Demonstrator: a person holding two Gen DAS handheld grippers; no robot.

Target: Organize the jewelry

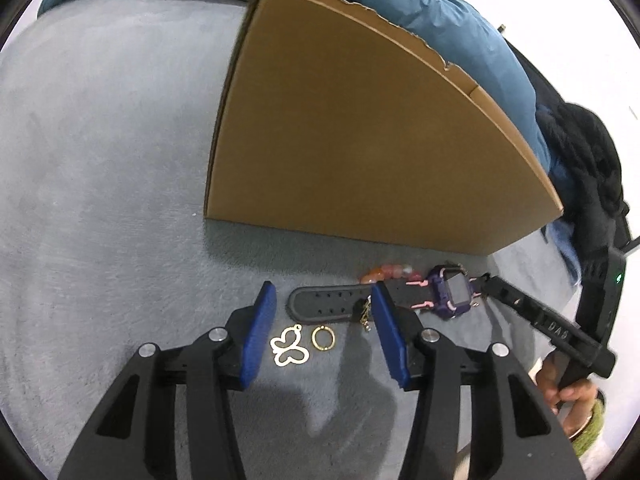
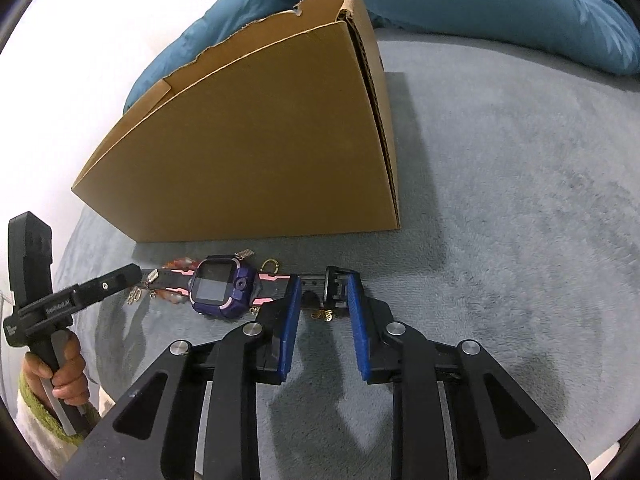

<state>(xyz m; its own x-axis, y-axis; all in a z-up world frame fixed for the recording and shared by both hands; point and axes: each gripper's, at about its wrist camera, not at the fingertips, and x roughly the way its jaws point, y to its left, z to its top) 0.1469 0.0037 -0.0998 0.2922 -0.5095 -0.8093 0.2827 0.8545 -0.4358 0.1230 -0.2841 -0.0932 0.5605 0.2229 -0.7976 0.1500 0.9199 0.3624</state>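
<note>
A grey bed cover (image 1: 100, 160) carries everything. Nearest, the left gripper (image 1: 324, 320) hangs released over a butterfly charm (image 1: 289, 347) and ring (image 1: 323, 337); the right gripper (image 2: 323, 304) straddles the watch (image 2: 218, 290) strap, seemingly ungripped. Behind stands the cardboard box (image 1: 360, 140); nothing looks sorted yet.
</note>
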